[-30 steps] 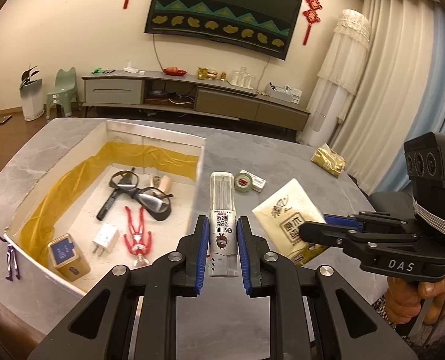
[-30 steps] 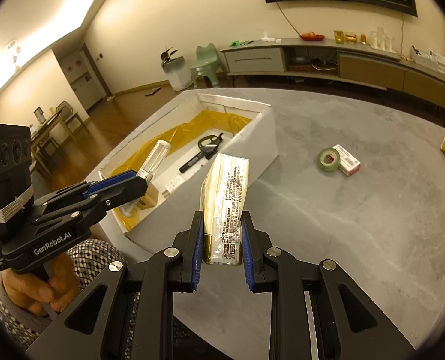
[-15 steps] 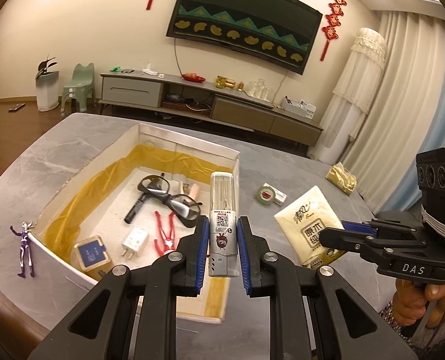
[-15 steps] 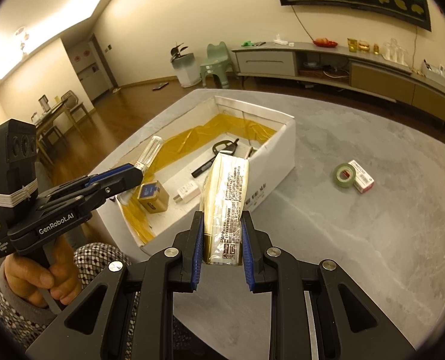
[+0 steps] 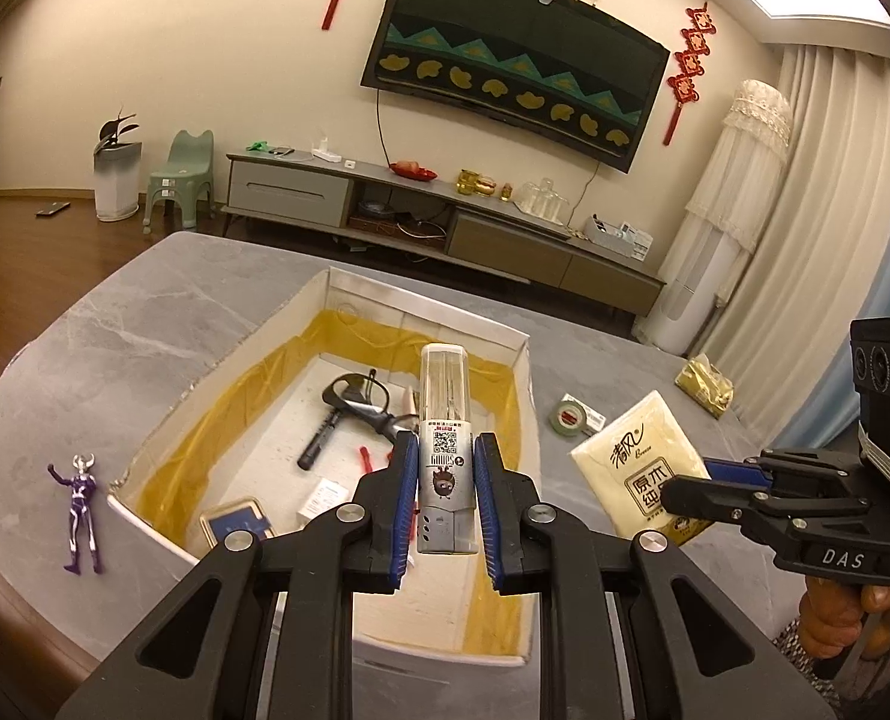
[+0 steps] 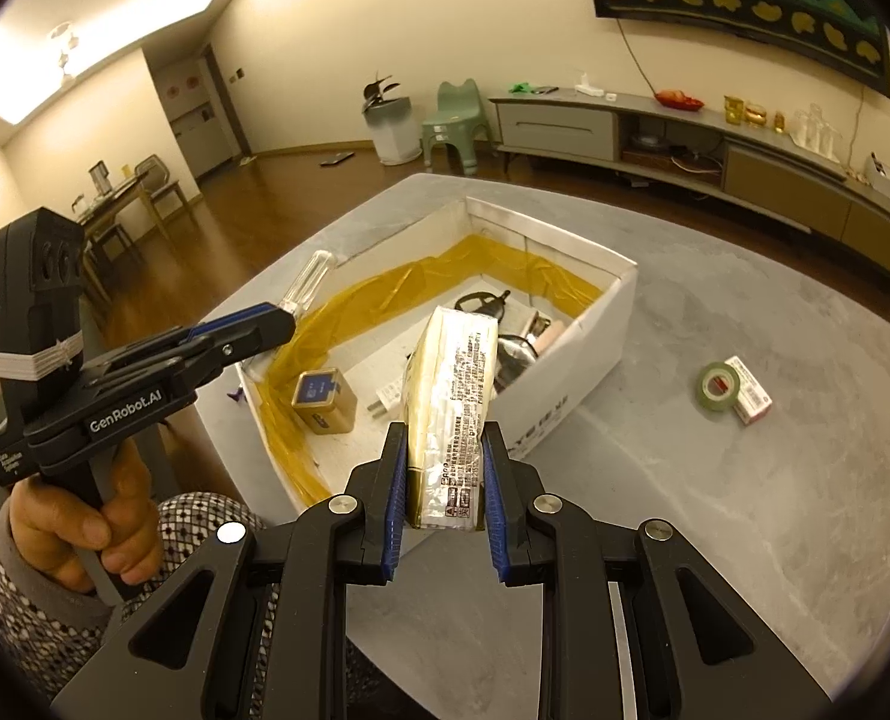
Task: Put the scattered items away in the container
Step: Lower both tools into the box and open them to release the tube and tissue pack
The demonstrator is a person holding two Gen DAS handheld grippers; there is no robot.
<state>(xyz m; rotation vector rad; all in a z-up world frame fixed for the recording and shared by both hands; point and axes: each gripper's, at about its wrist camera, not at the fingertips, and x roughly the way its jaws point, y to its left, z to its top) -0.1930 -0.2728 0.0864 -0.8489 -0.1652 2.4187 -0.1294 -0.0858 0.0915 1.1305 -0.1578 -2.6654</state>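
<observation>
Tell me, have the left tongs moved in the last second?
Yes. The left tongs, gripping the clear-capped tube, have shifted from beside the white box to above its interior.

The left gripper [image 5: 443, 504] is raised above the near end of the white box [image 5: 520, 348], its blue-padded fingers [image 5: 401, 498] clamped on both sides of an upright clear-topped dispenser [image 5: 443, 450]. The right gripper [image 6: 443, 495] is held just outside the box's near right wall, fingers [image 6: 493, 498] pinched on a tissue pack [image 6: 454, 396] that leans in over the box rim. A hand [image 6: 93, 516] in a patterned sleeve [image 6: 204, 516] grips the left gripper's handle, on the near left side of the box.
</observation>
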